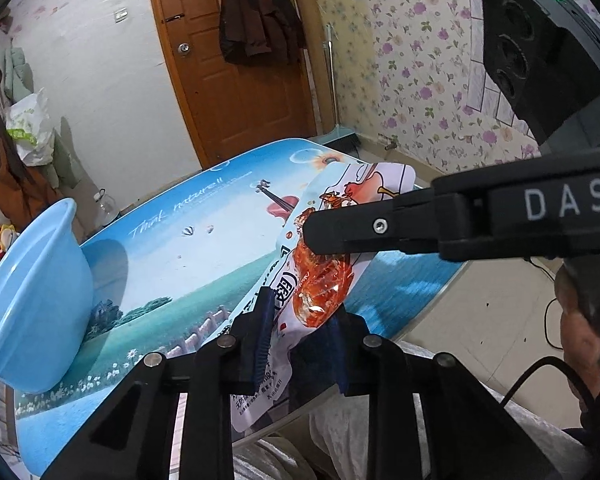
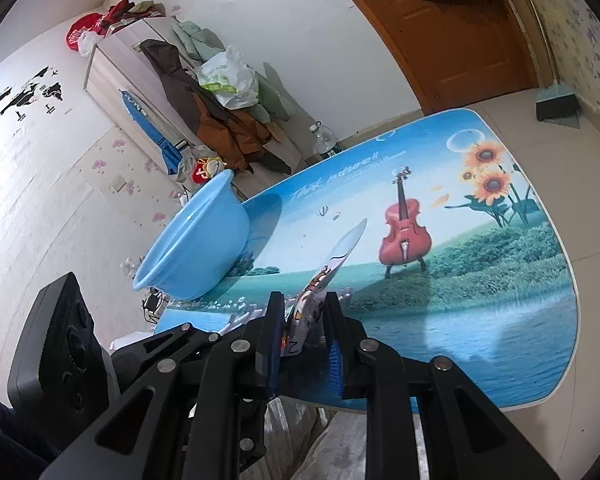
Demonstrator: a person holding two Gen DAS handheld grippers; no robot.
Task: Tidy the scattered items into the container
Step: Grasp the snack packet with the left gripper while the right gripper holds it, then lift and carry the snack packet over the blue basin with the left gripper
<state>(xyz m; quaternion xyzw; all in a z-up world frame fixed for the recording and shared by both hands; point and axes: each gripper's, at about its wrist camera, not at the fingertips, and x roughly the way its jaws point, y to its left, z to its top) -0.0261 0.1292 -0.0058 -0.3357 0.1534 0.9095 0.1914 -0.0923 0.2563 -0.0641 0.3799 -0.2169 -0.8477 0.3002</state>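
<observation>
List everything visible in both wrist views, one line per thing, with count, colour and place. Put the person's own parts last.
snack packet: one, white with orange-red food print, above the table's near edge, clamped by both grippers
basin: one, light blue, on the table's left part
table: one, printed blue-green scenery with a red violin and sunflowers
door: one, brown wood, a dark jacket hanging on it
plastic bottle: one, clear, on the floor beyond the table
dustpan: one, teal and black, by the flowered wall
left gripper: black, shut on the packet
right gripper: black, shut on the packet
hand: one, holding the right gripper's handle
</observation>
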